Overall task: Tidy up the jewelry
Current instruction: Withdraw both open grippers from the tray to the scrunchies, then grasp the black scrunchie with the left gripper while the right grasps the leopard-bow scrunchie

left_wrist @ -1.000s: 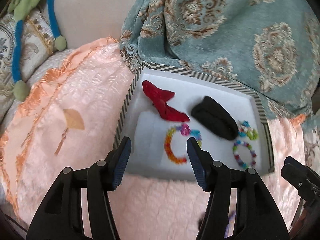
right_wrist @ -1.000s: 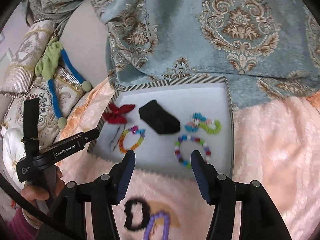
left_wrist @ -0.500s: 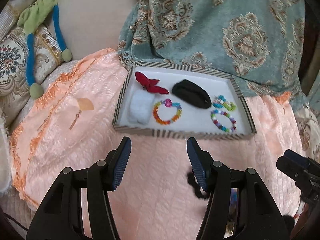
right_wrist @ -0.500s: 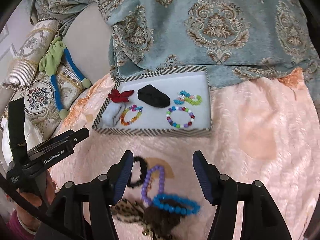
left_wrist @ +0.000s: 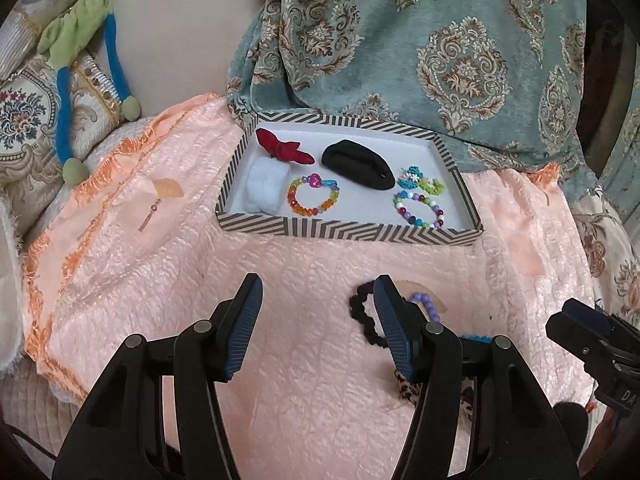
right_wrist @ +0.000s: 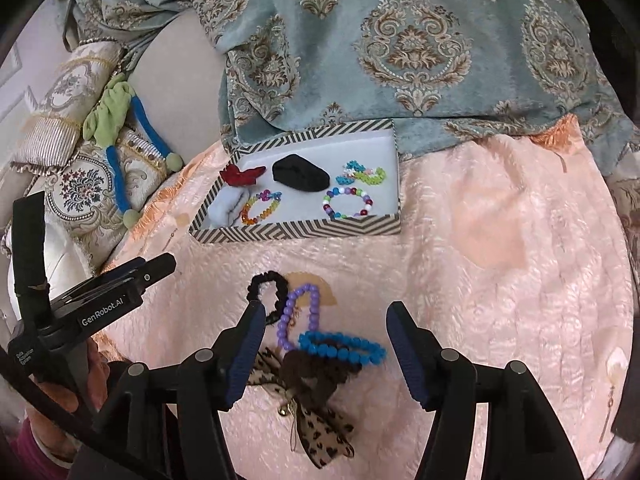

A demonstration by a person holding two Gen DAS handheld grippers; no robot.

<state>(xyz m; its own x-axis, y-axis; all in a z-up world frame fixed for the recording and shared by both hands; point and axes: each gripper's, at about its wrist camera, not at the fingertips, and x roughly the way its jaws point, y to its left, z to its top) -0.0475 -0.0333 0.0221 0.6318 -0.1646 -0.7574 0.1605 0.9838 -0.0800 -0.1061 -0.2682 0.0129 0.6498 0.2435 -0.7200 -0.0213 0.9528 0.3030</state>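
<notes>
A striped tray (left_wrist: 348, 232) (right_wrist: 296, 231) on the pink blanket holds a red bow (left_wrist: 286, 151), a white scrunchie (left_wrist: 265, 189), a black pouch (left_wrist: 358, 164), and several bead bracelets (left_wrist: 314, 200). Nearer me lie a black scrunchie (right_wrist: 269, 291), a purple bead bracelet (right_wrist: 300, 314), a blue bead bracelet (right_wrist: 342, 347) and a leopard-print bow (right_wrist: 320, 428). My left gripper (left_wrist: 318, 320) is open and empty, left of that pile. My right gripper (right_wrist: 325, 354) is open and empty, with its fingers either side of the blue bracelet.
A teal patterned throw (right_wrist: 400, 48) hangs behind the tray. Embroidered cushions and a green-blue fabric toy (left_wrist: 84, 60) lie at the left. The pink blanket (right_wrist: 500, 260) spreads to the right.
Both grippers have pulled back from the tray toward me. The white scrunchie now lies in the tray, and the loose pile has come into view.
</notes>
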